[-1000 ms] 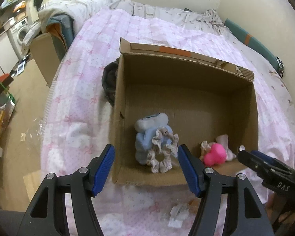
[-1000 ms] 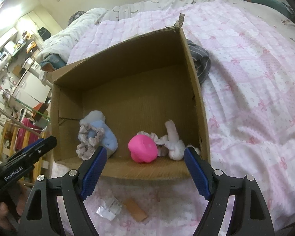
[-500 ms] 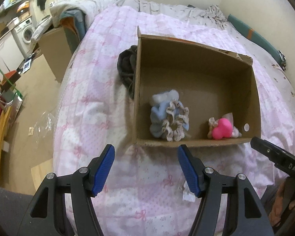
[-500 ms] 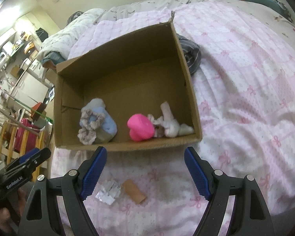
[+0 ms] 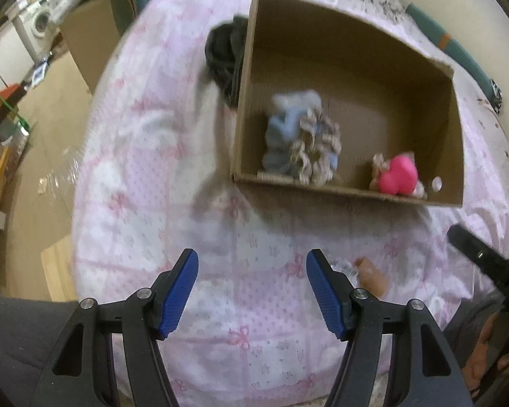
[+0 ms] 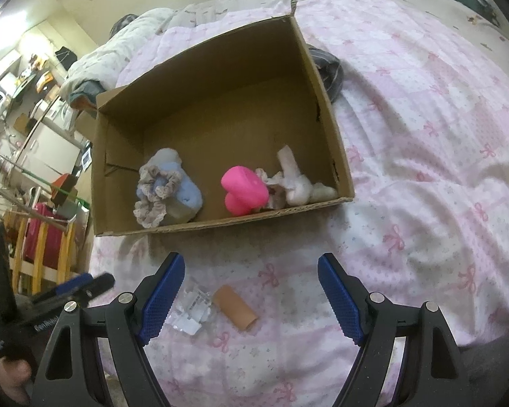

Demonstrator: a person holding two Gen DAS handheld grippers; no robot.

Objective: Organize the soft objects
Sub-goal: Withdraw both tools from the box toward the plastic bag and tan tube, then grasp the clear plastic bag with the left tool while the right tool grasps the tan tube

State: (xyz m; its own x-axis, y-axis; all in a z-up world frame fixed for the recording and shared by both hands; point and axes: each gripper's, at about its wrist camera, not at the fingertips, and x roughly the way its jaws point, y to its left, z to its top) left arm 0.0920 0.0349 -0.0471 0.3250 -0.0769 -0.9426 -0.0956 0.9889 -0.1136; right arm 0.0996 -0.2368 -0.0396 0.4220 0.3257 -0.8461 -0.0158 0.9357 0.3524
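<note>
My left gripper (image 5: pixel 251 268) and right gripper (image 6: pixel 251 271) both gape wide, holding nothing, at the frame's bottom. Above them the brown cardboard box (image 6: pixel 325 91) holds a beige ruffled scrunchie (image 6: pixel 154 191), pink rubbery toy (image 6: pixel 242 193) and white plush (image 6: pixel 297 183).

— What's the box (image 6: pixel 325 91) made of?
— Plain brown cardboard, matt, with a rough corrugated edge. The quilt (image 6: pixel 424 142) under it is soft printed cloth.
— And inside?
— A ruffled fabric scrunchie (image 6: pixel 156 196) on a fuzzy blue cloth (image 6: pixel 190 193), plus a smooth pink toy (image 6: pixel 242 190).
— The gripper pads (image 6: pixel 161 298)?
— Ribbed blue, rubbery-looking, on matt black plastic arms with shiny metal screws.
</note>
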